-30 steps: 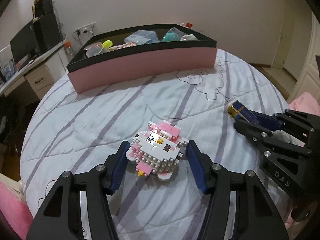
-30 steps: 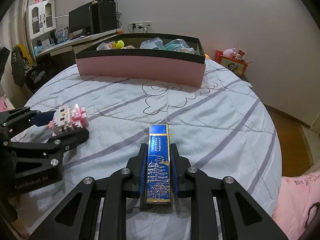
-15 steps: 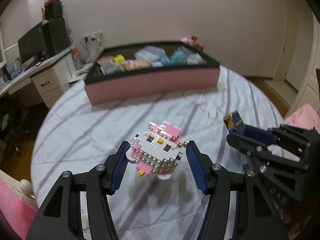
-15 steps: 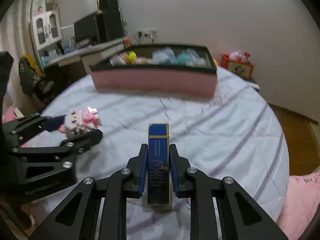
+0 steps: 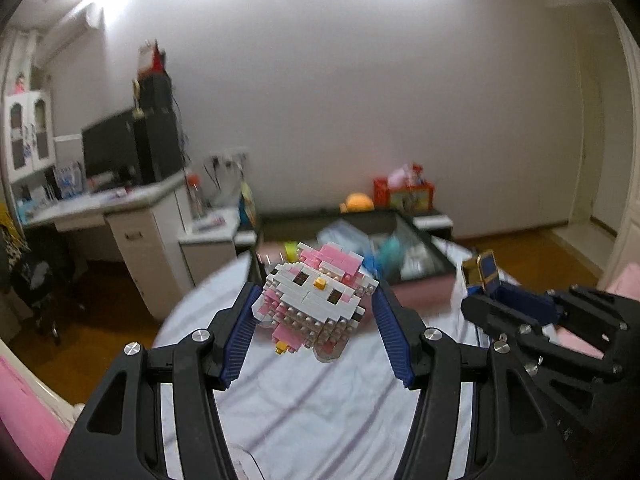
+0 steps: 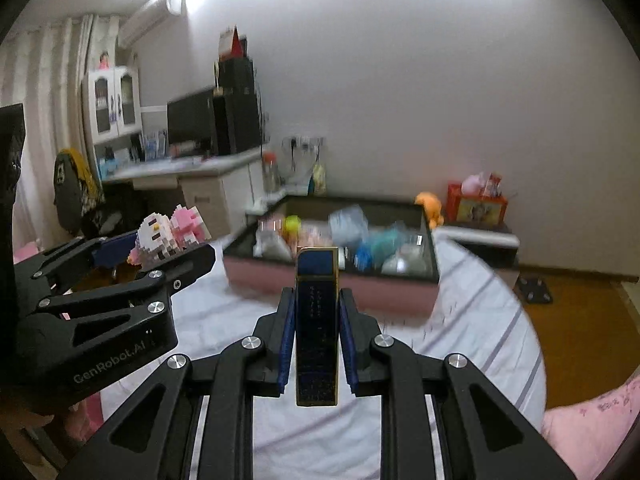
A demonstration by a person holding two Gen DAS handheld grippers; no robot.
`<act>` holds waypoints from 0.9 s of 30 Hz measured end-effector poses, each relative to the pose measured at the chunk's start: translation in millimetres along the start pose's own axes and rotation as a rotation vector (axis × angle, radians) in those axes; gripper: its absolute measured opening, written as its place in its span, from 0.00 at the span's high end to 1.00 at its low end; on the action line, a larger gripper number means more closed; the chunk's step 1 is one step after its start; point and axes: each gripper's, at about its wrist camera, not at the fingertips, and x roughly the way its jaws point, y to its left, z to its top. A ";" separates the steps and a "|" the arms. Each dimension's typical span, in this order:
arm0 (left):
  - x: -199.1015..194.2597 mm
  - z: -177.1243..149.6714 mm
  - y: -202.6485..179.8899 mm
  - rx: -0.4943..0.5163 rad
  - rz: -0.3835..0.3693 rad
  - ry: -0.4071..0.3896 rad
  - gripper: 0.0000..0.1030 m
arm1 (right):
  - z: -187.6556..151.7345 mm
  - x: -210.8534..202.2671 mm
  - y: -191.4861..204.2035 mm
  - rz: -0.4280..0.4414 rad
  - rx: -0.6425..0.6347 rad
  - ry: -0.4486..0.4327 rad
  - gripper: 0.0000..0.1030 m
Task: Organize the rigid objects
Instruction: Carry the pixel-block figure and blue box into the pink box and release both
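Observation:
My left gripper (image 5: 316,312) is shut on a pink and white brick-built cat figure (image 5: 316,300) and holds it in the air above the bed. The figure also shows in the right wrist view (image 6: 168,236). My right gripper (image 6: 317,316) is shut on a slim blue and gold box (image 6: 316,328), held upright above the bed; its end shows in the left wrist view (image 5: 486,272). A pink tray with a black rim (image 6: 430,284) holds several items and lies ahead of both grippers on the striped bedsheet (image 5: 320,400).
A desk with monitor and speakers (image 5: 120,152) stands at the left. A red box with toys (image 6: 478,204) and an orange plush (image 6: 428,204) sit behind the tray by the wall. A pink pillow (image 6: 592,432) lies at the bed's right edge. Wooden floor (image 6: 576,316) is to the right.
Both grippers have lifted their objects off the bed and tilted upward. The tray now looks closer and lower in view.

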 end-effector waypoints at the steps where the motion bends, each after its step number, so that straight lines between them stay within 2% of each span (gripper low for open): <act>1: -3.6 5.4 0.0 0.005 0.007 -0.015 0.43 | 5.6 -1.6 1.9 -0.001 -0.006 -0.013 0.80; 9: -13.1 35.6 3.6 0.025 0.055 -0.118 0.43 | 36.5 -12.5 15.9 0.000 -0.030 -0.119 0.79; 17: 1.8 56.1 6.0 0.038 0.066 -0.158 0.43 | 57.5 -5.7 16.3 -0.015 -0.052 -0.160 0.79; 21: 19.4 68.8 2.9 0.061 0.071 -0.163 0.43 | 68.5 5.1 12.0 -0.029 -0.067 -0.167 0.79; 27: 72.2 92.8 -1.7 0.112 0.078 -0.131 0.44 | 89.2 42.4 -2.6 -0.047 -0.088 -0.157 0.79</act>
